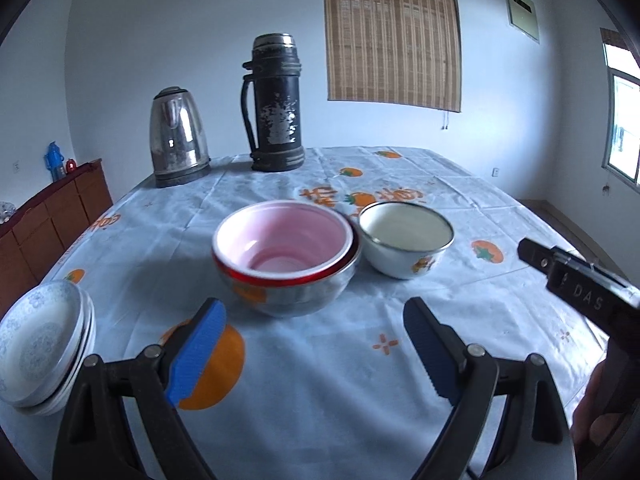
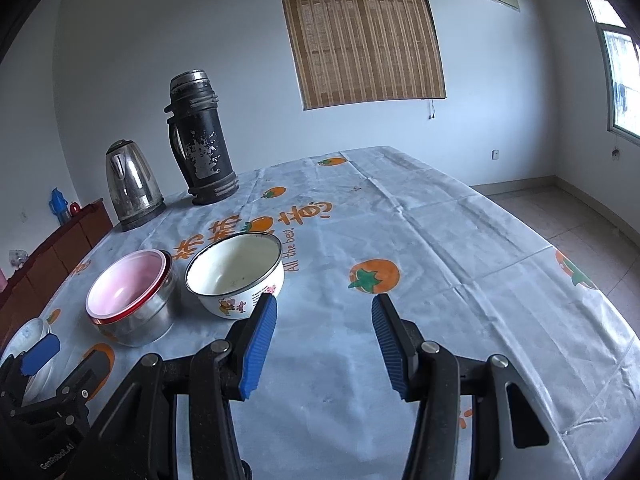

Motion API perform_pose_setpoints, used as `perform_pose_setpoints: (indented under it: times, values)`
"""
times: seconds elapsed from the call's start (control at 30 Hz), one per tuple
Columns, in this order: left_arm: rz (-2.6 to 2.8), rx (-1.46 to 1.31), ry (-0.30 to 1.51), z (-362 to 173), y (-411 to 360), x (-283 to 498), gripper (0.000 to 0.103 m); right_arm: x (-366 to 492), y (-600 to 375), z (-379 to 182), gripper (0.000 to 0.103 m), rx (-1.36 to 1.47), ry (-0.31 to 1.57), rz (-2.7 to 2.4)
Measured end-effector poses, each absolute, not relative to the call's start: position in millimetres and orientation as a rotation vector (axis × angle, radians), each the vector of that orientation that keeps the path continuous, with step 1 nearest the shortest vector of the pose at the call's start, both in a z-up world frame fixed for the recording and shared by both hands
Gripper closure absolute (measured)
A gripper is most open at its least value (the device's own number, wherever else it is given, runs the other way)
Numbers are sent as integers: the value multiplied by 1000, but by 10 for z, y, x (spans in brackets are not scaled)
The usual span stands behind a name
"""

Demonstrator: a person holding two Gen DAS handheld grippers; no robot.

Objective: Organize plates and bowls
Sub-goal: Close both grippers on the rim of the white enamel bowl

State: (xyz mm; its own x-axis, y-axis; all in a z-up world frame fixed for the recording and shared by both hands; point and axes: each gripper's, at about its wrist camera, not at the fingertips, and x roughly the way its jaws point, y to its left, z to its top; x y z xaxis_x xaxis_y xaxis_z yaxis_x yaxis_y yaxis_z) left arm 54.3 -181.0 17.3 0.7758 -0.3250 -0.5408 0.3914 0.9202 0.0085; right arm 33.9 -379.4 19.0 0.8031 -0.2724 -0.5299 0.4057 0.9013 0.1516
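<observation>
The pink bowl sits nested inside the steel bowl, and the white enamel bowl stands just right of it. Left of the steel bowl lies a stack of patterned bowls. Both the left gripper and the right gripper have fingers spread wide, holding nothing.

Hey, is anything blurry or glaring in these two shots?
Left wrist view: the pink bowl and white enamel bowl look motion-smeared, and the kettle shows bright reflections. Right wrist view: sharper overall, window blown out, edges bent by fisheye.
</observation>
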Motion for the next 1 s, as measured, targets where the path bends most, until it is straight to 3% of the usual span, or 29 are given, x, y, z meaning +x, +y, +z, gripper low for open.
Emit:
perform_pose_setpoints:
  times: [0.33, 0.57, 0.67, 0.87, 1.0]
  values:
    - [-464, 203, 543, 698, -2227, 996, 16, 645, -4015, 224, 51, 345, 564, -322]
    - [-440, 275, 632, 634, -2552, 1493, 28, 1014, -4128, 136, 51, 429, 622, -293]
    - [-459, 306, 679, 566, -2727, 1670, 37, 1182, -4161, 112, 63, 447, 650, -279]
    - [-492, 374, 736, 485, -2990, 1923, 43, 1430, -4191, 17, 63, 507, 694, -217]
    - [-499, 413, 809, 370, -3103, 2068, 59, 1548, -4124, -75, 68, 493, 745, -183]
